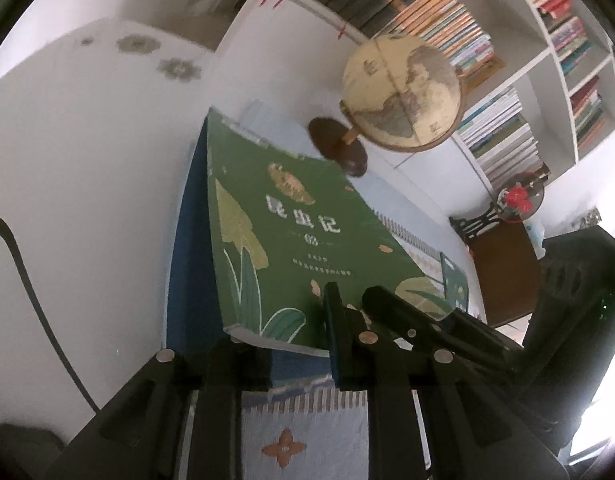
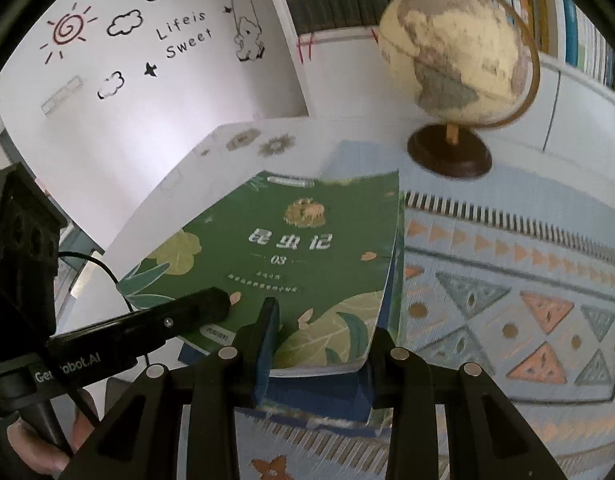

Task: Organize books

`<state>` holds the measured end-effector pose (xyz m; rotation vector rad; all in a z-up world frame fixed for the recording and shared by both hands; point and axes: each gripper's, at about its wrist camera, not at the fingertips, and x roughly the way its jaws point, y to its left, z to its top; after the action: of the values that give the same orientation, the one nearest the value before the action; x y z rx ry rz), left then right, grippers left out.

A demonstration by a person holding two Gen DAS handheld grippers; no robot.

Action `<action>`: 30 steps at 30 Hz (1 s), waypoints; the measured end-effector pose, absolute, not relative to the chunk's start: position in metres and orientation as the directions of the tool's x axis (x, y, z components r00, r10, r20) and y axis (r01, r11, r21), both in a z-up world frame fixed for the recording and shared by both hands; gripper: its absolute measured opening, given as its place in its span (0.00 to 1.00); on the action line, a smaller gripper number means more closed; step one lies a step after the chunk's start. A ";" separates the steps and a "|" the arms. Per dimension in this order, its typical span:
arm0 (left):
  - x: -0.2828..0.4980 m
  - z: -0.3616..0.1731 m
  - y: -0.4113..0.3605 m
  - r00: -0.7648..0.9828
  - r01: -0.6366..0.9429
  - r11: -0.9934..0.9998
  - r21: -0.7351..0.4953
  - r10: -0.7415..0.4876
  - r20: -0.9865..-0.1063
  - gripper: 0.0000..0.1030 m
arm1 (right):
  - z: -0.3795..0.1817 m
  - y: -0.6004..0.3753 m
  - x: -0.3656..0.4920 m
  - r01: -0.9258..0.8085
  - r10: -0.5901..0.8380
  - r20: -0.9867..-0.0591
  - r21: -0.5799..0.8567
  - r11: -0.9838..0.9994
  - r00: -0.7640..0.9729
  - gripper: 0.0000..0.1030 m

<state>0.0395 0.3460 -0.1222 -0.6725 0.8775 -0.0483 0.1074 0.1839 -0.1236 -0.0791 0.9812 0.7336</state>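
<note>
A green book (image 1: 283, 232) (image 2: 291, 256) with a leaf-pattern cover lies tilted on top of a thicker blue book (image 1: 191, 260) (image 2: 319, 392). My left gripper (image 1: 279, 328) is shut on the green book's near edge, with one finger (image 1: 333, 320) on the cover and the other hidden under it. My right gripper (image 2: 323, 332) is shut on the same edge, with one finger (image 2: 267, 328) on the cover. Each view shows the other gripper's finger on the cover: the right one (image 1: 391, 308), the left one (image 2: 203, 306).
A beige globe (image 1: 401, 92) (image 2: 455, 52) on a dark round base stands behind the books. A patterned cloth (image 2: 507, 280) covers the table. White shelves (image 1: 567, 40) full of books lie beyond. A black cable (image 1: 27, 272) runs at the left.
</note>
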 end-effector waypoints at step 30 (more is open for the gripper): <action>-0.050 -0.094 0.203 0.604 -0.279 0.797 -0.536 -0.288 -0.743 0.60 | -0.105 -0.031 0.040 -0.377 0.426 -0.855 0.306 0.874 0.295 0.52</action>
<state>-0.0505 0.2034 -0.0941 -0.6745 0.9412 -0.0052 0.0401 -0.0310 -0.1051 0.0491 1.1539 0.5348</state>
